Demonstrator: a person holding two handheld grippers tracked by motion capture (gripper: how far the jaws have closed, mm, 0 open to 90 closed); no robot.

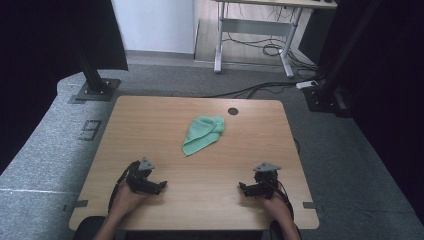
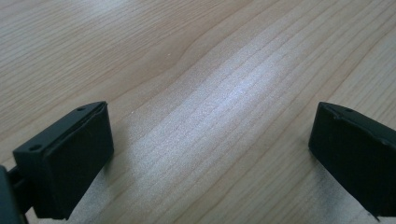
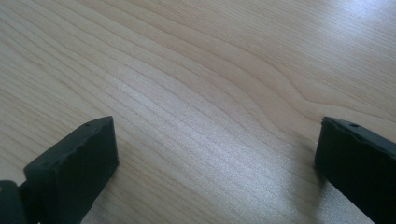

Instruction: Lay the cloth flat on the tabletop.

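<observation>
Grey carpet floor [image 1: 45, 145], white wall [image 1: 155, 25] (metal-legged desk [image 1: 257, 30] behind).

Mint-green cloth [image 1: 202, 134], crumpled (loosely folded), lying on the wooden table's far middle

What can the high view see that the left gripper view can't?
The high view takes in the crumpled green cloth lying toward the far middle of the table, apart from both tongs, plus the left tongs, the right tongs, the person's hands and the grey floor. The left gripper view gives a close look at the wood grain and at its own two black jaws standing wide apart with nothing between them. Both show the wooden table and the left tongs.
</observation>
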